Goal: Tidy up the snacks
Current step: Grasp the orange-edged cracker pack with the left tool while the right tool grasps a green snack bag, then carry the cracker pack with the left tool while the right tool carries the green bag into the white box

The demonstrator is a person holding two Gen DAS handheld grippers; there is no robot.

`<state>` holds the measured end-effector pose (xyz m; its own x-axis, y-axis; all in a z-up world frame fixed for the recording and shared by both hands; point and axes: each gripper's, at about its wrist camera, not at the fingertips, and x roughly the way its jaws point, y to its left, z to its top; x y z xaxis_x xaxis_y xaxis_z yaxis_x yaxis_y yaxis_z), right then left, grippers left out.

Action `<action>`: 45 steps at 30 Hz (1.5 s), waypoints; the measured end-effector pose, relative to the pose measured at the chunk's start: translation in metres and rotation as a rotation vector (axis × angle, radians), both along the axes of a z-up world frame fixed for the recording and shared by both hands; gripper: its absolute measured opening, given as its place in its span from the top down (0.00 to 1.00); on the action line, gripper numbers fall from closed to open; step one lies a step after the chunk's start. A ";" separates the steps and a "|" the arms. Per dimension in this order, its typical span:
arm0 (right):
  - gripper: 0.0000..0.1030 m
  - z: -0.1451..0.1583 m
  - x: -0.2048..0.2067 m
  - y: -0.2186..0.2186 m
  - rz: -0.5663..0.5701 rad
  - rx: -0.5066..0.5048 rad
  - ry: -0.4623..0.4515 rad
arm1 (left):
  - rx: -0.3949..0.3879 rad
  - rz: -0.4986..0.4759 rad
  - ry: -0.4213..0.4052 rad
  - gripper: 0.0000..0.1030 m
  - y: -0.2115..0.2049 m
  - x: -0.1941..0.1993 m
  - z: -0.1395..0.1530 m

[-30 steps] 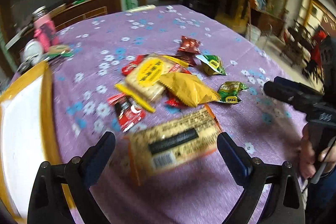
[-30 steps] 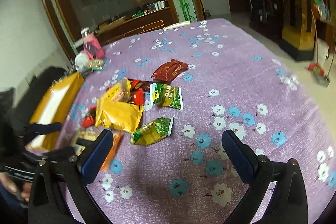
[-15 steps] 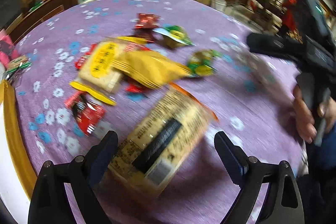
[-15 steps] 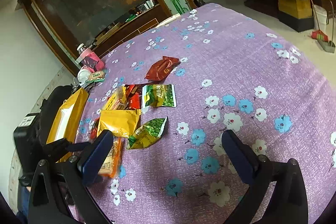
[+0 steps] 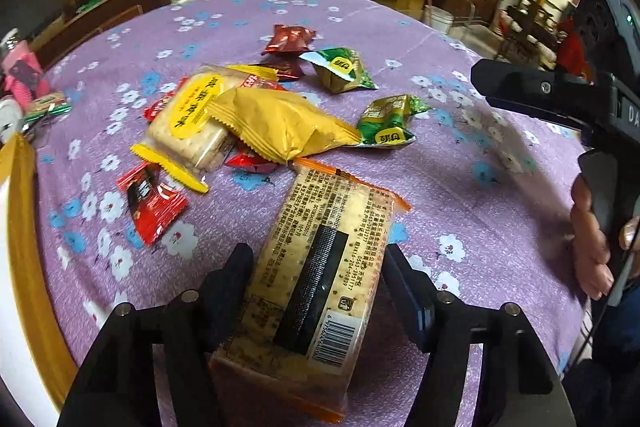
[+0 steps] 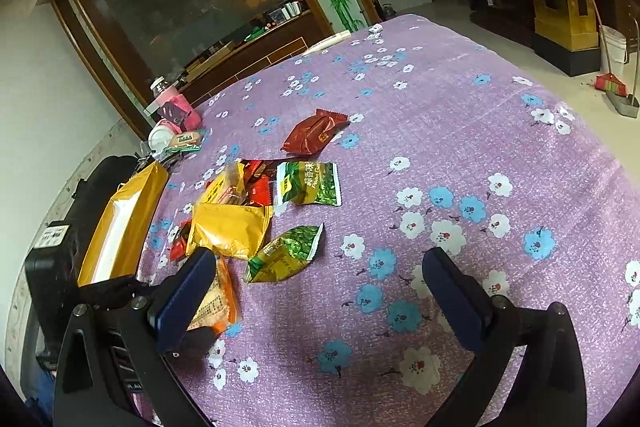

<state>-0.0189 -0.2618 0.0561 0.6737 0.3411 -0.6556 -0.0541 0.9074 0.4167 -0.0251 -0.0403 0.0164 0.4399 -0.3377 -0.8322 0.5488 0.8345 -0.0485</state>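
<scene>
At the far left edge of the table (image 5: 460, 187) lies a yellow-rimmed tray (image 5: 24, 227) with a white inside, and beyond it a pink container (image 6: 176, 107) stands near the rim. Just right of the tray, a small red snack packet (image 5: 150, 201) rests flat on the purple flowered cloth, beside a clear cracker pack with a yellow label (image 5: 192, 115) (its yellow crimped end points toward the camera). The left gripper (image 5: 318, 283) has its fingers (image 5: 230, 287) clenched on either long side of an orange-edged cracker packet (image 5: 316, 283), printed back upward with barcode showing; whether that packet is off the cloth cannot be told. Above it a puffy yellow bag (image 5: 280, 125) overlaps the cracker pack, and to its right lie two green packets (image 5: 390, 123), with a dark red packet (image 5: 290, 39) farthest back. Further right, the right gripper (image 6: 324, 287) hovers over bare cloth with its fingers (image 6: 456, 291) spread wide and nothing between them, held by the person's right hand (image 5: 592, 227) at the table's near right side.
</scene>
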 end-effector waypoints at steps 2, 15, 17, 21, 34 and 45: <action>0.03 0.000 0.000 0.004 0.005 -0.019 0.005 | -0.007 0.036 -0.005 0.35 0.001 0.000 -0.001; 0.25 -0.013 0.029 0.043 -0.015 -0.077 0.177 | -0.067 0.123 0.011 0.39 0.021 0.009 0.000; 0.31 -0.019 0.038 0.047 -0.030 -0.076 0.219 | -0.066 0.123 0.014 0.39 0.020 0.010 -0.001; 0.48 -0.024 0.047 0.065 -0.039 -0.213 0.226 | -0.050 0.122 0.014 0.39 0.018 0.009 -0.002; 0.75 -0.007 0.013 0.063 -0.001 -0.188 0.026 | -0.087 0.136 -0.006 0.40 0.024 0.005 0.003; 0.75 -0.003 0.011 0.056 -0.012 -0.124 -0.005 | -0.065 0.155 -0.033 0.41 0.023 -0.003 0.009</action>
<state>-0.0081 -0.2056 0.0530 0.6804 0.2495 -0.6891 -0.0445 0.9526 0.3009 -0.0285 -0.0171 0.0253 0.5178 -0.3163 -0.7949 0.4162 0.9049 -0.0889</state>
